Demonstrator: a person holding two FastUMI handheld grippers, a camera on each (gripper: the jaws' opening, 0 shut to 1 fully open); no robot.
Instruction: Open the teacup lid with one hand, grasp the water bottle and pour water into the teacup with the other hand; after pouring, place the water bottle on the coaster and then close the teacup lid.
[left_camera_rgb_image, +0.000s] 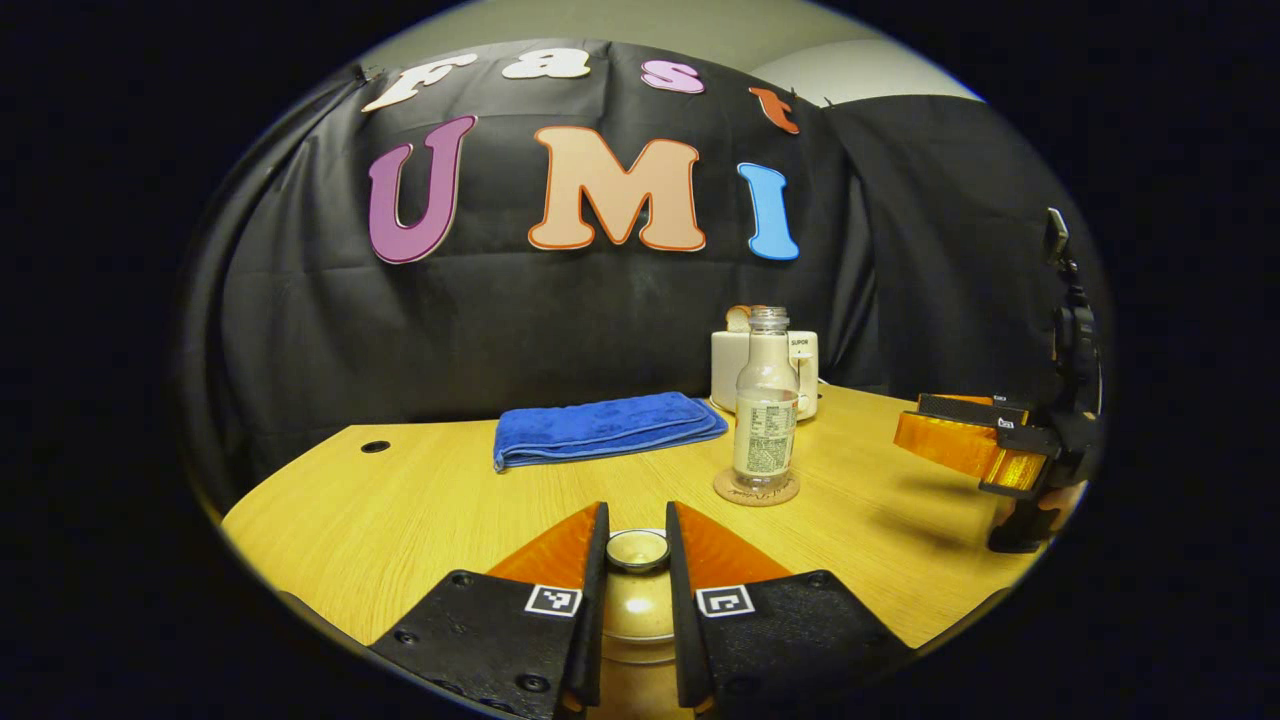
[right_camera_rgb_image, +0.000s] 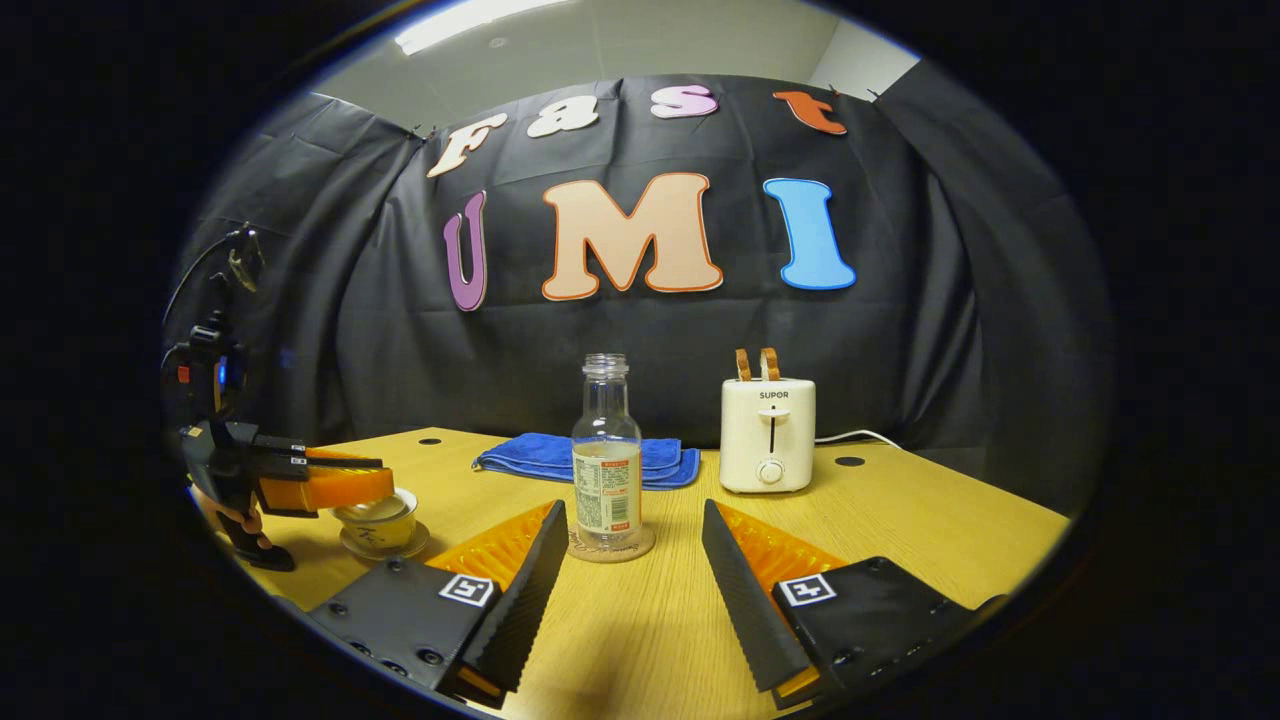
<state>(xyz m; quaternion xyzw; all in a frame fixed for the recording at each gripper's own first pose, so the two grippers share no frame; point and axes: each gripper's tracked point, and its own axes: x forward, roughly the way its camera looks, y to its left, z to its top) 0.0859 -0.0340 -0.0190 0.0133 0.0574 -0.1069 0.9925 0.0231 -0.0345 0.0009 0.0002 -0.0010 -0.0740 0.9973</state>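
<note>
At the bottom of the left gripper view my left gripper (left_camera_rgb_image: 637, 515) is shut on the round knob of the teacup lid (left_camera_rgb_image: 637, 551), one finger pressing each side. The right gripper view shows the left gripper (right_camera_rgb_image: 372, 487) just over the teacup (right_camera_rgb_image: 378, 522), which stands on a saucer; the lid looks seated on the cup. A clear uncapped water bottle (left_camera_rgb_image: 766, 420) (right_camera_rgb_image: 606, 470) stands upright on a round coaster (left_camera_rgb_image: 756, 490) (right_camera_rgb_image: 610, 548). My right gripper (right_camera_rgb_image: 633, 512) is open, just short of the bottle, one finger to each side. It hovers at the right (left_camera_rgb_image: 950, 440).
A white toaster (left_camera_rgb_image: 806, 360) (right_camera_rgb_image: 768, 435) with bread in its slots stands behind the bottle. Near the back of the wooden table (left_camera_rgb_image: 400, 500) (right_camera_rgb_image: 930, 510) lies a folded blue towel (left_camera_rgb_image: 605, 425) (right_camera_rgb_image: 535, 455). A hand (right_camera_rgb_image: 235, 520) holds the left gripper's grip.
</note>
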